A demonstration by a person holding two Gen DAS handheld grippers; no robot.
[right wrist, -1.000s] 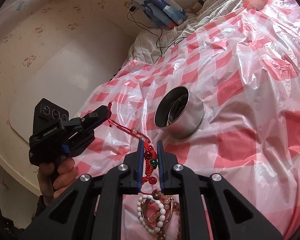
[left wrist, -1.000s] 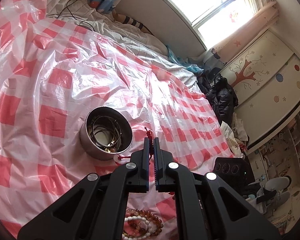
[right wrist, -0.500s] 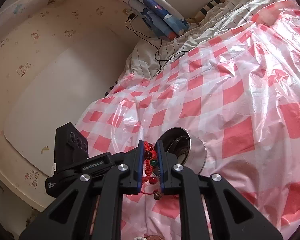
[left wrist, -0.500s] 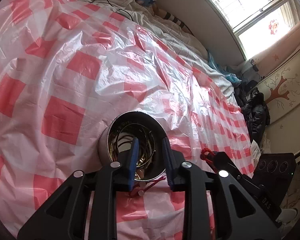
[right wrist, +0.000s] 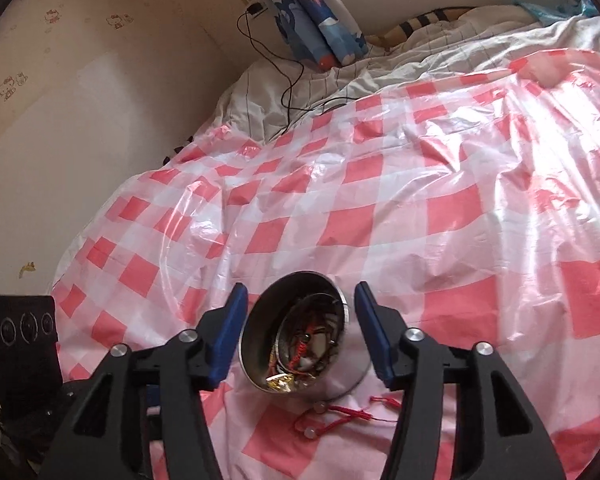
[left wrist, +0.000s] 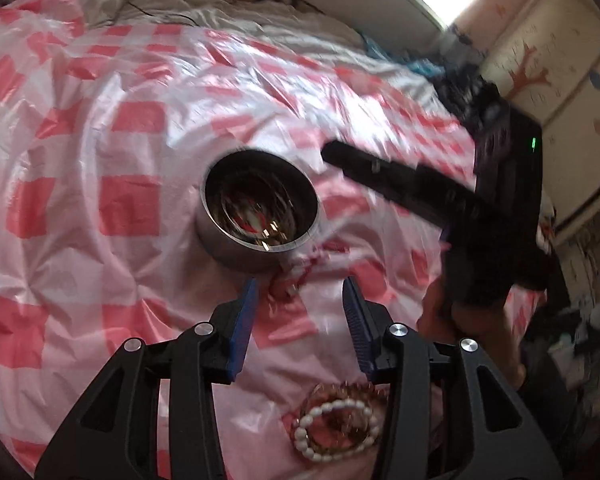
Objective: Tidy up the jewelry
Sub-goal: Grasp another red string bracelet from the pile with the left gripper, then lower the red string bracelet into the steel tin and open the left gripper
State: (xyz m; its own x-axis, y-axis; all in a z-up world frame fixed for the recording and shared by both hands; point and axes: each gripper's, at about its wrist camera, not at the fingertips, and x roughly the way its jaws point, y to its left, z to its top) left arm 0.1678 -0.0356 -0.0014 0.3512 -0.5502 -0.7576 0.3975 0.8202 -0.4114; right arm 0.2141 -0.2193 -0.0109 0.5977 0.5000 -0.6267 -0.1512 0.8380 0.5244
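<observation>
Steel bowl (right wrist: 300,340) upright; red cord (right wrist: 340,420) lies crosswise.

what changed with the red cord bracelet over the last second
Both grippers let go: the left gripper and right gripper are opening, empty. The red cord bracelet dropped into the round steel tin, its tail trailing outside. The tin and the white bead bracelet stayed put.
</observation>
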